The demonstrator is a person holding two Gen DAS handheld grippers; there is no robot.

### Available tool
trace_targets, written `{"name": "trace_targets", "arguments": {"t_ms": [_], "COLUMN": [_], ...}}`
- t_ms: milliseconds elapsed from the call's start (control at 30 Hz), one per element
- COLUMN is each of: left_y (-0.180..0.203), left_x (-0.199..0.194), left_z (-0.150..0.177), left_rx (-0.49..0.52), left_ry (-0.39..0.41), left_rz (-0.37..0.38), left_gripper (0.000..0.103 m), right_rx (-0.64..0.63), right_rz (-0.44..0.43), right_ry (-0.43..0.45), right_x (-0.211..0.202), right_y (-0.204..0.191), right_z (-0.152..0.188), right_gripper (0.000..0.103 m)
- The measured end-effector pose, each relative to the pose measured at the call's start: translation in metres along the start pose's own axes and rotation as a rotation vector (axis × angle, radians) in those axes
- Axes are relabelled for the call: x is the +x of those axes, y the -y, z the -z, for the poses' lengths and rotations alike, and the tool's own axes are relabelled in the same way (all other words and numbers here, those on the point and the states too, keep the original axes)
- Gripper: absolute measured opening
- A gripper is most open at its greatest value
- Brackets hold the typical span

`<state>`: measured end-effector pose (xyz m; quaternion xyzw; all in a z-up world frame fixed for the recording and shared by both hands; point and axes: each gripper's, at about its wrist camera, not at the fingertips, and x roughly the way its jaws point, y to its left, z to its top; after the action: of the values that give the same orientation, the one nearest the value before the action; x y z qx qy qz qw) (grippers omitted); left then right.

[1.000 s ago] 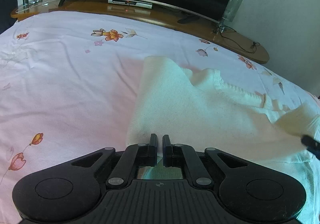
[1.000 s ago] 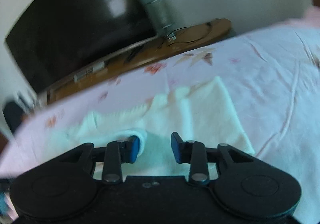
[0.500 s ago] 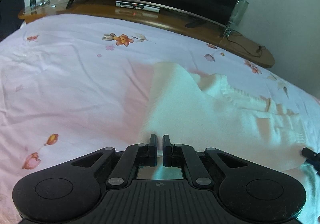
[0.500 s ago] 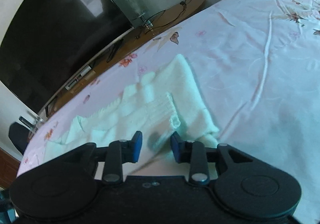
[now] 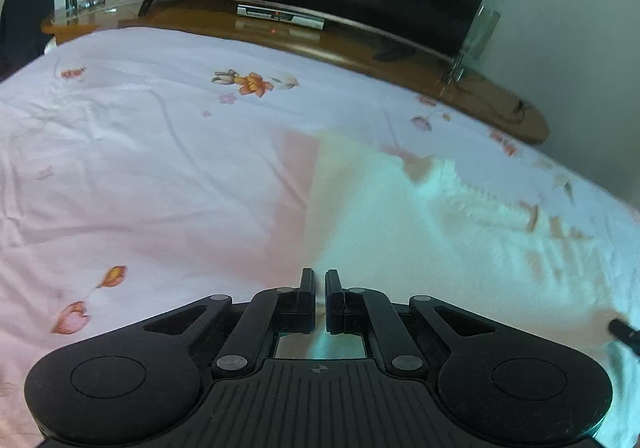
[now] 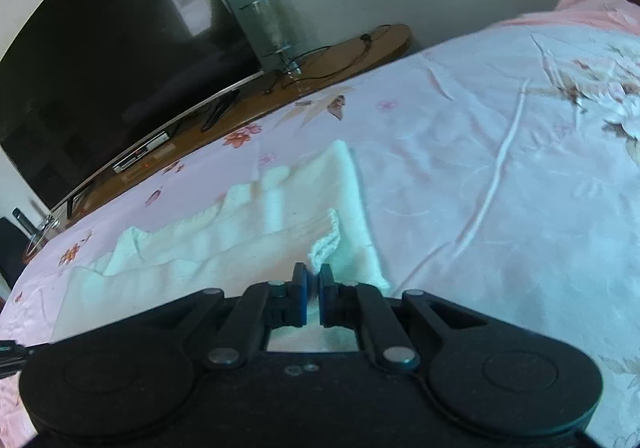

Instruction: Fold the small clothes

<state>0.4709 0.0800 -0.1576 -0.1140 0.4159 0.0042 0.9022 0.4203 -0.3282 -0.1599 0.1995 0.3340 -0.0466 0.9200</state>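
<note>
We count one cream knitted sweater (image 6: 224, 248), one bed (image 5: 140, 168), one television (image 6: 112, 60), one lamp (image 6: 272, 28) and two grippers.

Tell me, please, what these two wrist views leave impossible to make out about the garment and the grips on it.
- Left wrist view: the cream knitted garment is motion-blurred; its type and near hem are unclear, hidden by the left tongs.
- Right wrist view: the right tongs have just been closing at the ribbed cuff; their body hides the cloth below.
- Television: only dark reflections.
</note>
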Motion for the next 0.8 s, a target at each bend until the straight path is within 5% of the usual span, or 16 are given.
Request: {"name": "trace_targets", "arguments": {"t_ms": [100,567,800], "left_y": [0.0,0.003,0.02], "left_x": [0.003,0.005,0.023], "left_z": [0.002,0.001,-0.023], "left_rx": [-0.01,-0.016,0.033], "left_ry": [-0.006,0.011,0.009], "left_rz": [0.016,-0.028,-0.011], "left_gripper": [0.004,0.004,0.004], "right_rx": [-0.015,-0.095,-0.128], "right_rz": [0.062,0.1,0.069], "right_ry": [0.03,-0.006,0.052], "right_x": [-0.004,-0.002,-0.01], "right_y": [0.003,-0.006,-0.017], "right_z": [0.003,0.005,-0.012], "right_gripper": [0.006,0.006,0.037]}}
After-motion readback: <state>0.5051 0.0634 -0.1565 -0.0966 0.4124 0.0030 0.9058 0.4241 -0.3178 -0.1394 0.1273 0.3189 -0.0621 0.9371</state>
